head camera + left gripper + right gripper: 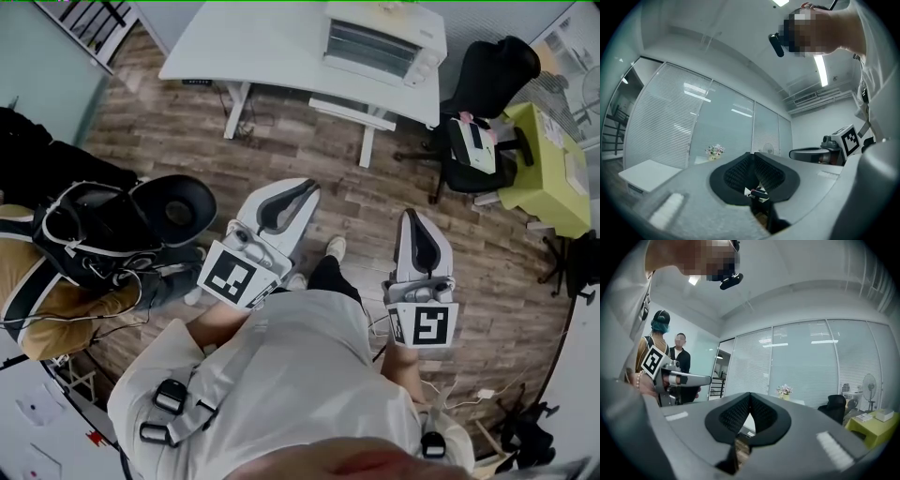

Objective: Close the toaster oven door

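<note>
On the white table (234,42) across the wood floor (309,141), the toaster oven (380,47) is sitting well apart from me. I am holding my left gripper (302,190) and right gripper (413,221) out ahead, both jaw pairs pinching together at the tips and gripping nothing.

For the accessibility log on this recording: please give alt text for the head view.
Seen from above, a person holds the left gripper and right gripper at waist height over a wooden floor, fingers together and empty, far short of the toaster oven on the white table ahead.
</note>
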### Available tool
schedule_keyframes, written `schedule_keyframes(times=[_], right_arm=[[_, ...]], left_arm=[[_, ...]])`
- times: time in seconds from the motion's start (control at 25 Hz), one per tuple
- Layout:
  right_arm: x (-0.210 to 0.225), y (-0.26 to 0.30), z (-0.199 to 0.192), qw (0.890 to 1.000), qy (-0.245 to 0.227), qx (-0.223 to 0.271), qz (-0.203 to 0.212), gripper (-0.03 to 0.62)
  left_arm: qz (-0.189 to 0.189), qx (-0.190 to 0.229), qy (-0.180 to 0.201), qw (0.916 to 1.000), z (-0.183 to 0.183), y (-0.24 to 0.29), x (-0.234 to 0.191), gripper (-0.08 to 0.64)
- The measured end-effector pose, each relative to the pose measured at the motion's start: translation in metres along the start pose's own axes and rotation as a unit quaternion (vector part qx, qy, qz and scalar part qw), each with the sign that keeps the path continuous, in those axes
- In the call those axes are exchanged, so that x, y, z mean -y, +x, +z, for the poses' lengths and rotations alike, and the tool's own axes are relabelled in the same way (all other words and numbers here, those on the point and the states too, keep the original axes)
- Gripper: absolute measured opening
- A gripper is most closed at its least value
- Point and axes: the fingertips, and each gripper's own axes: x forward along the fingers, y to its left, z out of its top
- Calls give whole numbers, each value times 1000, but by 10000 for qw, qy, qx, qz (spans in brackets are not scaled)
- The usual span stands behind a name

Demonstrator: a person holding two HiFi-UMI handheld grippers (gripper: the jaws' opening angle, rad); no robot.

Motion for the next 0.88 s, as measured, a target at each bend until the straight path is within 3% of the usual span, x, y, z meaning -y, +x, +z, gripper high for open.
schedule_keyframes(times=[0.88], right_arm=[[132, 62, -38, 9998, 39, -104, 144, 5]], left_arm=[[64, -37, 55, 10000, -26, 144, -10, 0]])
